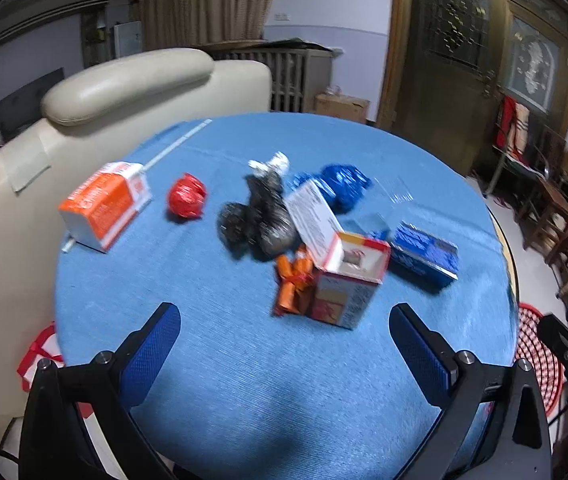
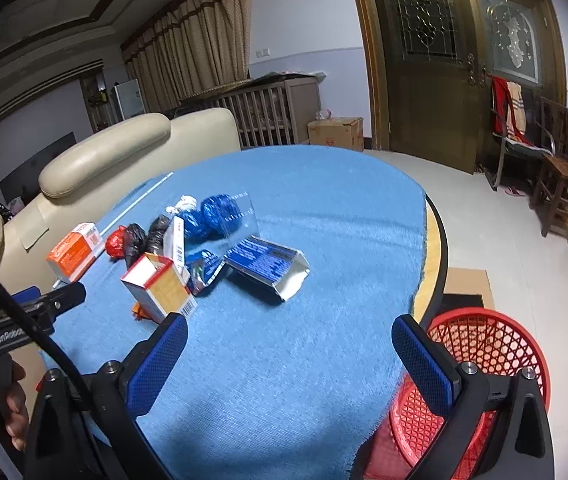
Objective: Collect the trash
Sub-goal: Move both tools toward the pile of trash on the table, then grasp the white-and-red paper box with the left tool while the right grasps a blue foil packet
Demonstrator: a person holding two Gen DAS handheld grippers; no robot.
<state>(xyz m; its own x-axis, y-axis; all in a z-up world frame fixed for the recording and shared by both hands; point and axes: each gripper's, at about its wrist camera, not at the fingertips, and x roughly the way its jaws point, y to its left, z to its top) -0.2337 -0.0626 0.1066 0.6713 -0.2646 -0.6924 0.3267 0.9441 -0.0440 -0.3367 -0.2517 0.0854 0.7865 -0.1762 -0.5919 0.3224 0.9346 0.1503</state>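
As far as I can judge, I have barely started: all the trash sits on the blue tabletop [image 2: 304, 240] and the red basket [image 2: 484, 344] just off its near right edge looks empty as far as I can see into it. Left to collect are the orange carton [image 1: 103, 204], the red crumpled wrapper [image 1: 186, 199], the black bags [image 1: 259, 216], the blue crumpled wrapper [image 1: 342, 186], the open box [image 1: 344, 280] with an orange wrapper [image 1: 294, 284] touching it, and the flat blue box [image 2: 267, 266] beside them.

My left tool [image 1: 284, 320] hovers above the near tabletop, jaws spread wide and holding nothing, aimed at the open box. My right tool [image 2: 290, 332] is likewise wide apart and empty, over the tabletop beside the basket.
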